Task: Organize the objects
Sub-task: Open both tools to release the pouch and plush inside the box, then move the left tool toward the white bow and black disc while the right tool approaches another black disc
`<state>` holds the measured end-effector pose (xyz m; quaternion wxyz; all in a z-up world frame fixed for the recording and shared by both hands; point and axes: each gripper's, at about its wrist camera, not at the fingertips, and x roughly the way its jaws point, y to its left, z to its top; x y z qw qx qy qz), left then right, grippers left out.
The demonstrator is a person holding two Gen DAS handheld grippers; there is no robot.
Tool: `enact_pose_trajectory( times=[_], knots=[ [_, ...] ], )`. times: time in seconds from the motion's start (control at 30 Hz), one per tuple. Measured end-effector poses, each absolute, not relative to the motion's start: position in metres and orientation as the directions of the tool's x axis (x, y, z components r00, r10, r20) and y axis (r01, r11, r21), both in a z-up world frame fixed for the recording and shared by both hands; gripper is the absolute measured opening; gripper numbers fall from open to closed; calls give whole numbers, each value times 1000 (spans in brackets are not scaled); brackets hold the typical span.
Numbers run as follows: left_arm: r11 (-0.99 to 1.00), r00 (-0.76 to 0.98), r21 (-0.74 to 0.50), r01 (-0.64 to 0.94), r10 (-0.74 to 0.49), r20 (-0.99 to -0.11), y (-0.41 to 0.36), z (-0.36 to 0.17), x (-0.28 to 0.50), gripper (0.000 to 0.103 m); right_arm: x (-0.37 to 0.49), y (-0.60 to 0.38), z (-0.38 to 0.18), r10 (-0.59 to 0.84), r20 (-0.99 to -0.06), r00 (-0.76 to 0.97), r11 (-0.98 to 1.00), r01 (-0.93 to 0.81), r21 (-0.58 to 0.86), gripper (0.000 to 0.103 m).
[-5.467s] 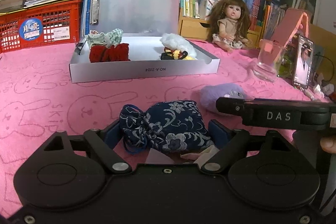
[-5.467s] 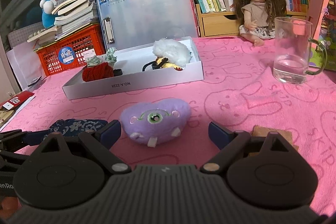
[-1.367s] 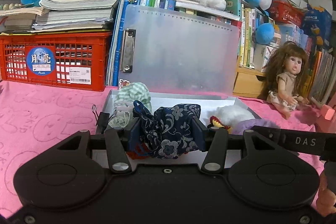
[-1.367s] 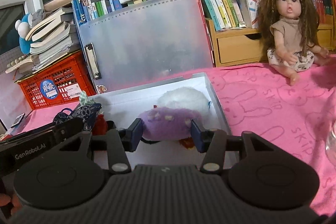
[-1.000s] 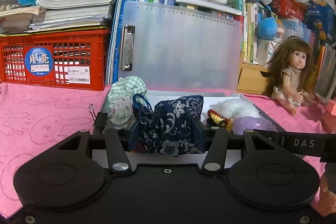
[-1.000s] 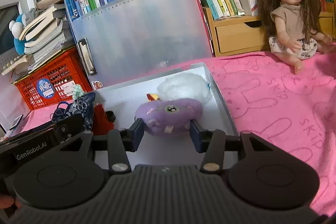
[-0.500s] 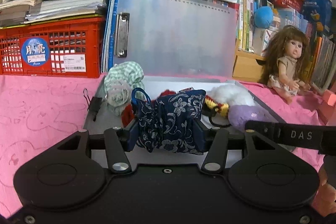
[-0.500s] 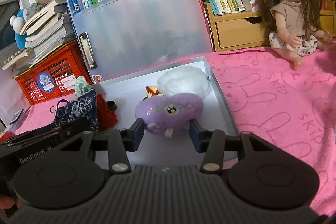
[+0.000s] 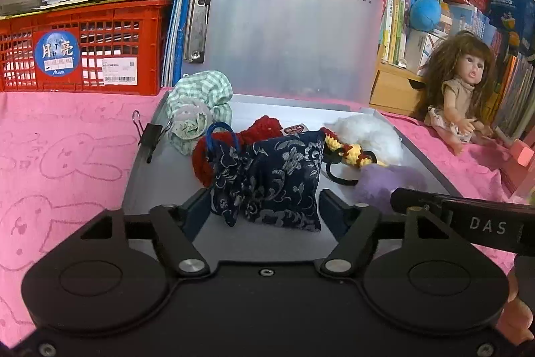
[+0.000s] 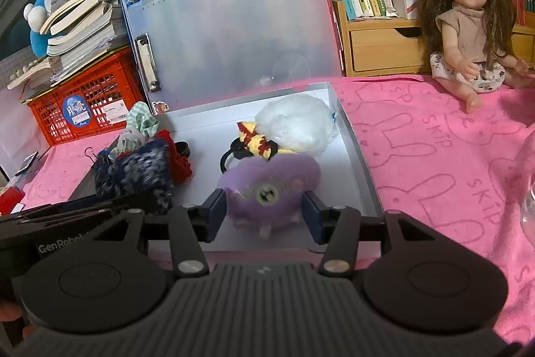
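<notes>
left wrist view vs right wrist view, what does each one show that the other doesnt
Only the left wrist view: the blue floral pouch seen sharply, lying loose between the left gripper fingers, and the red tag on the red knit.

Only the right wrist view: the purple plush's eye and a glass edge.

Both: the white box, white fluffy toy, doll, red crate.

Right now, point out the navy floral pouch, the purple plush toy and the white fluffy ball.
navy floral pouch [image 9: 277, 183], left wrist view, centre of its patterned front.
purple plush toy [image 10: 271, 186], right wrist view, near its green eye.
white fluffy ball [image 10: 297, 122], right wrist view, middle of its fur.
</notes>
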<state>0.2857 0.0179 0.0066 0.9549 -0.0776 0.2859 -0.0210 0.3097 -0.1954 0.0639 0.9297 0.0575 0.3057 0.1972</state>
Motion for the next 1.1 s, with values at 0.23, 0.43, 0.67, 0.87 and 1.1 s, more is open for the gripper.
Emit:
enact_pose_trajectory(
  times=[0.23, 0.43, 0.67, 0.87, 1.1],
  knots=[
    [988, 831, -151, -3, -82, -551, 18, 18, 273, 81, 297, -205, 74, 415, -533, 738, 910, -327, 255, 67],
    [985, 835, -168, 28, -115, -539, 18, 35, 250, 84, 276, -216, 92, 431, -500, 751, 902, -337, 271, 70],
    [986, 839, -150, 76, -145, -525, 13, 47, 212, 86, 242, -221, 103, 441, -468, 766, 897, -362, 254, 71],
    [984, 840, -143, 110, -169, -516, 14, 52, 177, 86, 212, -226, 111, 450, -434, 780, 893, -398, 211, 74],
    [980, 850, -134, 150, -197, -489, 16, 52, 129, 87, 173, -232, 112, 475, -405, 781, 879, -442, 179, 75]
  ],
)
